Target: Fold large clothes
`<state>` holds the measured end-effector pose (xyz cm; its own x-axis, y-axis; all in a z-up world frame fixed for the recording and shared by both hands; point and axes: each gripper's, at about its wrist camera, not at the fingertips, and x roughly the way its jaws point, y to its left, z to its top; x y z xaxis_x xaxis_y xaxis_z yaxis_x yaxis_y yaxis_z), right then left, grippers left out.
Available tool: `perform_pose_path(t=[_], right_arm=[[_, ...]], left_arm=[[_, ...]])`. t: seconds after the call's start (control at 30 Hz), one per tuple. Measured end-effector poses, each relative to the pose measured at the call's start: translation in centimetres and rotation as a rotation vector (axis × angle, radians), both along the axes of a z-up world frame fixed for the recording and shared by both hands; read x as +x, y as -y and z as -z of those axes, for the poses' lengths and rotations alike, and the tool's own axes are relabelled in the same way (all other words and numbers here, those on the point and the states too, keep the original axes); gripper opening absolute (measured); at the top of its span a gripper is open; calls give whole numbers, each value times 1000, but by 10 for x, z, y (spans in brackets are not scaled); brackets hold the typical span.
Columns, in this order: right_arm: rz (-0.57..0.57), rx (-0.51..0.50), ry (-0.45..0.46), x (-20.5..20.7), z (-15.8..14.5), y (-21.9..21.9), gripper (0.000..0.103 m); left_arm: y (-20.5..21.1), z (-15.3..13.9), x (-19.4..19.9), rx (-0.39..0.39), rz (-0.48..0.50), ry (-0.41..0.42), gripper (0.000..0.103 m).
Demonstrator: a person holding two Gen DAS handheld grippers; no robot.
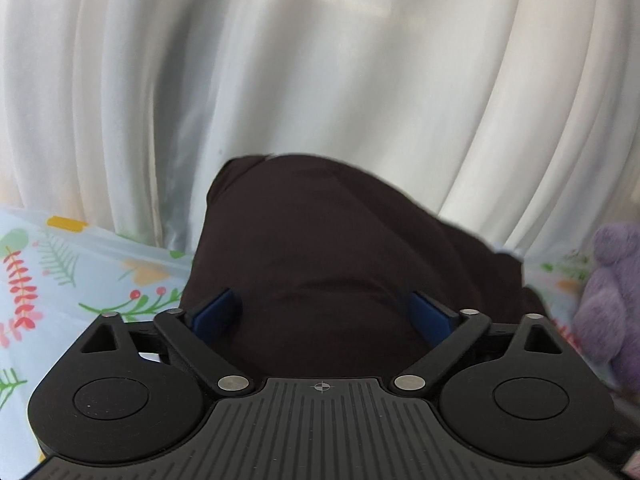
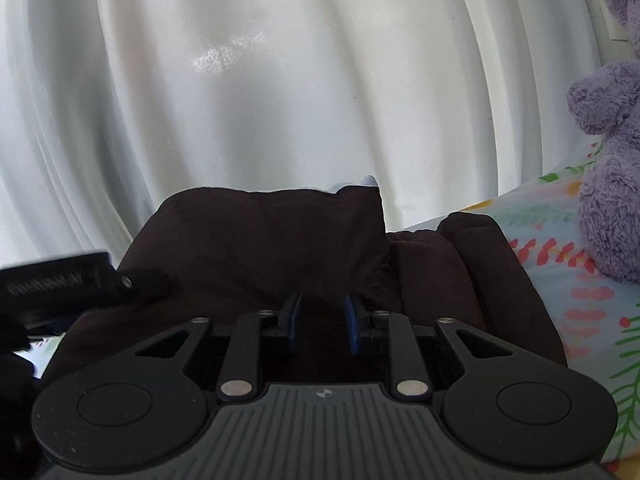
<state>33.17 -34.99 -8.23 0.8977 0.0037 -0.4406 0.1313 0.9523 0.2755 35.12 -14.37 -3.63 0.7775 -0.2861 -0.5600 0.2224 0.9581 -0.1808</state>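
Observation:
A dark brown garment (image 1: 320,240) lies bunched on a floral sheet, in front of a white curtain. My left gripper (image 1: 322,314) hangs right over it, its blue pads (image 1: 216,312) spread wide on either side of the cloth without pressing it. In the right wrist view the same garment (image 2: 260,240) shows as a folded heap with a thick roll on its right side. My right gripper (image 2: 323,318) sits low on the heap with its pads close together and a ridge of dark cloth pinched between them. The black body of the left gripper (image 2: 72,284) pokes in at the left.
The pale blue floral sheet (image 1: 60,272) (image 2: 580,320) spreads out on both sides of the garment. A purple plush toy (image 1: 612,312) (image 2: 612,200) sits on it at the right. The white pleated curtain (image 1: 320,60) (image 2: 280,80) closes off the far side.

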Motion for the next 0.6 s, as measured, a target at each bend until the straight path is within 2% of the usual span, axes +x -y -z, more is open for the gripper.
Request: perform_pose_path(t=[0.13,0.2,0.27,0.3,0.4,0.47,0.53,0.6], right_arm=[[-8,14,-10,2,-2,3,19],[-12,52,-61,6,-16,6,19],[-7,74,-93,16,-37,6,25],[-6,64,-97,25,-48,3,32],[-30,21,-99,60,-66,-7,36],[-31,-14,-140,87,-60,-10,36],[-32,-90,-170,105,-46,-11,35],[-34,-89,-213,115,-29,-5,35]], left_arm=[[-3,12,0,-23,-10,23,102],[-6,11,0,-34,-11,25,102],[-11,11,0,-53,-14,25,102],[-13,11,0,-63,-16,25,102],[-12,10,-2,-54,-19,32,102],[-11,10,-2,-50,-18,33,102],[-18,7,0,-77,-13,15,102],[-23,-5,9,-100,-20,-43,101]])
